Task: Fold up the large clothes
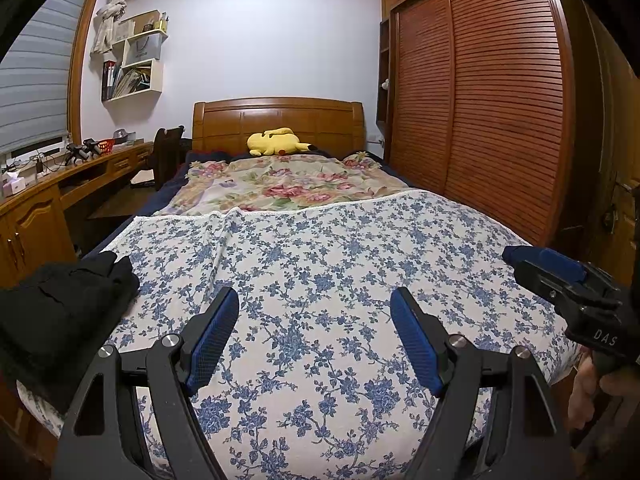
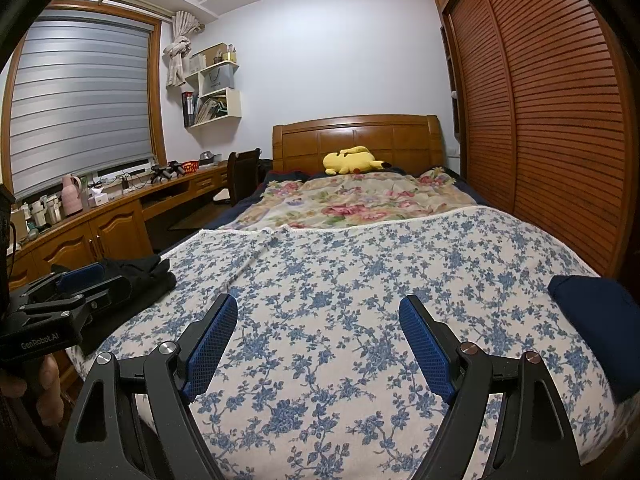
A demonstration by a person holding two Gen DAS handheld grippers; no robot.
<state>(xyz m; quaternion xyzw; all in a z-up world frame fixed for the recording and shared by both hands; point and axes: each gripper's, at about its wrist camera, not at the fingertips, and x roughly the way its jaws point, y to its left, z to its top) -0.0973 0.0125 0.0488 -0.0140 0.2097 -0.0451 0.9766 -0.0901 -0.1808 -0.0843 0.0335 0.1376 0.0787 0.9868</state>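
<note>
- The left gripper (image 1: 314,316) is hovering low over the near end of the bed, and its blue pads (image 1: 216,336) are standing wide apart with nothing between them.
- The right gripper (image 2: 318,322) is hovering in the same manner beside it, fingers also spread and holding nothing; probably both are waiting above the free cloth because no garment is laid out yet.
- In the right view the left gripper is showing at the left edge, just in front of the black pile.
- The black clothes (image 1: 60,312) are lying in a loose heap on the near left corner of the bed, partly hanging over the edge; this is likely the thing to be folded, or a pile already put aside, and the pictures are not telling which.
- A dark blue cloth (image 2: 596,316) is lying on the near right corner; whether it is folded is hard to tell.
- The sheet (image 1: 328,264) with blue flowers is covering the near half of the bed and is lying mostly flat, with one long wrinkle at the left, so it is serving as a good folding surface.
- Farther, a quilt (image 1: 280,188) with red flowers is lying a little crumpled.
- A yellow toy (image 1: 276,142) is resting against the headboard (image 1: 280,116).
- A wardrobe (image 1: 492,100) is standing along the right side, and a desk (image 2: 120,200) with small things is running under the window (image 2: 80,96) at the left.
</note>
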